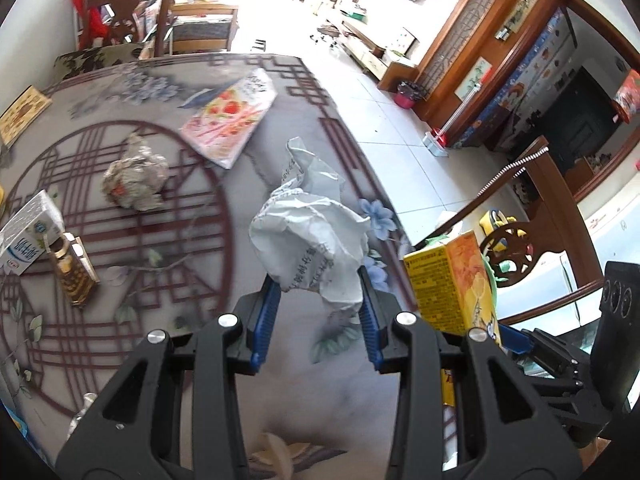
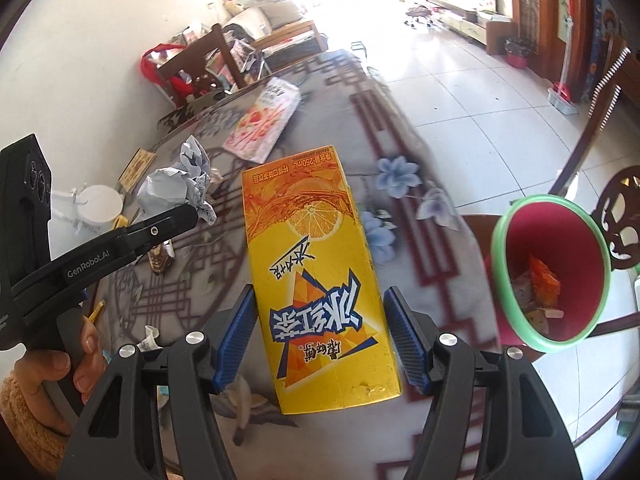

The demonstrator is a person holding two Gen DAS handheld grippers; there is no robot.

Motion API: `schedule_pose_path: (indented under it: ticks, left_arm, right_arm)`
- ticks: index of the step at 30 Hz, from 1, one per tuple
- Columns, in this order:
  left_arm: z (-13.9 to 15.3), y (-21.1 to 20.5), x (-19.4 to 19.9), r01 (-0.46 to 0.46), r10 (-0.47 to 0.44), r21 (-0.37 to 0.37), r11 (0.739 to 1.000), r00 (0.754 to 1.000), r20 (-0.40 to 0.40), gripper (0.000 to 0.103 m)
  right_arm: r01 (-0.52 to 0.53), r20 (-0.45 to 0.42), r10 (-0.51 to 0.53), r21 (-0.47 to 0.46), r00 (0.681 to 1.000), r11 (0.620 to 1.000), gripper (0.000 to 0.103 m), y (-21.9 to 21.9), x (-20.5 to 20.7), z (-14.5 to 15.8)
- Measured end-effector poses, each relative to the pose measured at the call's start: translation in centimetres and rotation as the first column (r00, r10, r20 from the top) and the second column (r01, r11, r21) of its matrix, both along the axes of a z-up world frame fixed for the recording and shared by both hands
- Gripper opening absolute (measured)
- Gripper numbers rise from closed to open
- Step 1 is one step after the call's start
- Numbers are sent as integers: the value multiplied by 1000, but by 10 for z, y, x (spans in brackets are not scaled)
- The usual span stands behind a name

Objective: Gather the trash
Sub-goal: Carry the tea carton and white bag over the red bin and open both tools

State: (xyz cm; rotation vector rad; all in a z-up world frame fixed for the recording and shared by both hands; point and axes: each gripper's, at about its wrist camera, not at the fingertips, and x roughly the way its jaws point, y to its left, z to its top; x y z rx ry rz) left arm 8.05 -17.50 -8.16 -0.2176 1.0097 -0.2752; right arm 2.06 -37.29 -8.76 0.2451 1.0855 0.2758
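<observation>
My left gripper [image 1: 320, 280] is shut on a crumpled white paper wad [image 1: 312, 232] and holds it above the patterned table [image 1: 168, 232]. The right wrist view shows that wad [image 2: 176, 188] and the left gripper [image 2: 188, 212] from the side, with a hand [image 2: 52, 364] on the handle. My right gripper [image 2: 320, 292] is shut on a yellow lemon-tea carton [image 2: 316, 264], both blue pads against its sides. That carton [image 1: 448, 284] shows at the right of the left wrist view. A pink bin with a green rim [image 2: 498, 248] stands right of the table, with wrappers inside.
On the table lie a crumpled newspaper ball [image 1: 136, 176], a pink snack bag [image 1: 232, 116], a white milk carton [image 1: 28, 236] and a small gold box [image 1: 74, 276]. A wooden chair [image 1: 520, 248] stands by the table's right edge, another chair [image 1: 132, 4] at the far end.
</observation>
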Motion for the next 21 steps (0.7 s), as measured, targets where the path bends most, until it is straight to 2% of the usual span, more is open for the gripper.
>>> schedule_pose_path:
  ticks: [13,21]
  left_arm:
    - [-4,-92,6,126,-126,13,992,992,-8,36]
    - [-3,-138,7,213,-213,30,977,977,-9,36]
  right_arm:
    - [119,-2,-119,17,993,993,63,-86,-8,-2]
    - [272,-28,-272,7,962,962,63,-160,-9,-14]
